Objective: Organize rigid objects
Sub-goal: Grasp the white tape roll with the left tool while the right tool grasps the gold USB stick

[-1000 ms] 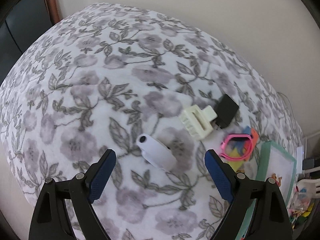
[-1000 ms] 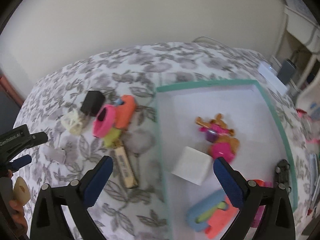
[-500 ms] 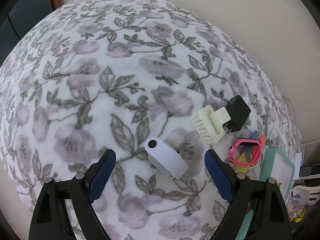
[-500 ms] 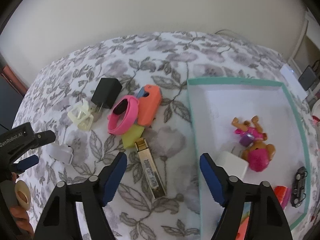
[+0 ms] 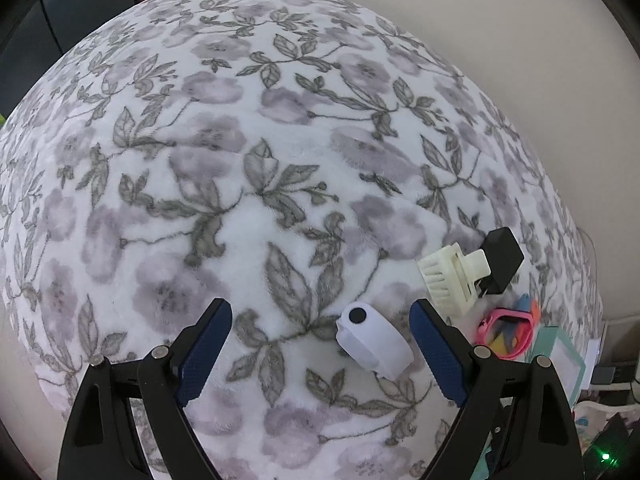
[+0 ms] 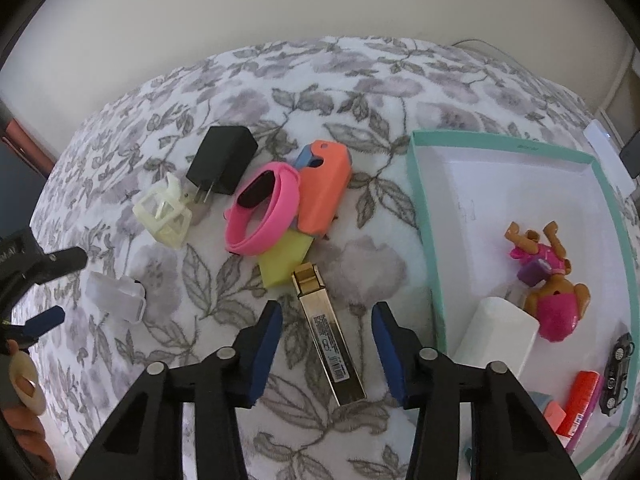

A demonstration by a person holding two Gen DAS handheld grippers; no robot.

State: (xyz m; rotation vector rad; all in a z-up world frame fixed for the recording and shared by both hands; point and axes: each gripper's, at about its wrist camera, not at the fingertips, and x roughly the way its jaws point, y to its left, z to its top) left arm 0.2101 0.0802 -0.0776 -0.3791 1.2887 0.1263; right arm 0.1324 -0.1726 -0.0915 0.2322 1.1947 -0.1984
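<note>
A white oblong device (image 5: 374,340) with a black dot lies on the floral blanket (image 5: 248,168). It sits between the fingers of my open left gripper (image 5: 318,316), nearer the right one, and neither pad touches it. My right gripper (image 6: 328,314) straddles a gold rectangular bar (image 6: 328,340). Its jaws are closing, and a gap still shows on both sides of the bar. Beyond the bar lie a yellow piece (image 6: 284,258), a pink wristband (image 6: 264,208), an orange case (image 6: 324,188), a black charger (image 6: 222,164) and a cream hair claw (image 6: 164,216).
A teal-rimmed white box (image 6: 420,208) stands to the right, holding a toy dog (image 6: 548,276), a white block (image 6: 496,336), a toy car (image 6: 618,372) and other small pieces. A wall runs behind the bed. The left gripper (image 6: 68,286) and a hand (image 6: 20,376) show at the left edge.
My right gripper has swung left from over the box to the gold bar, and its jaws have narrowed. My left gripper has shifted, so the white device now lies closer to its right finger.
</note>
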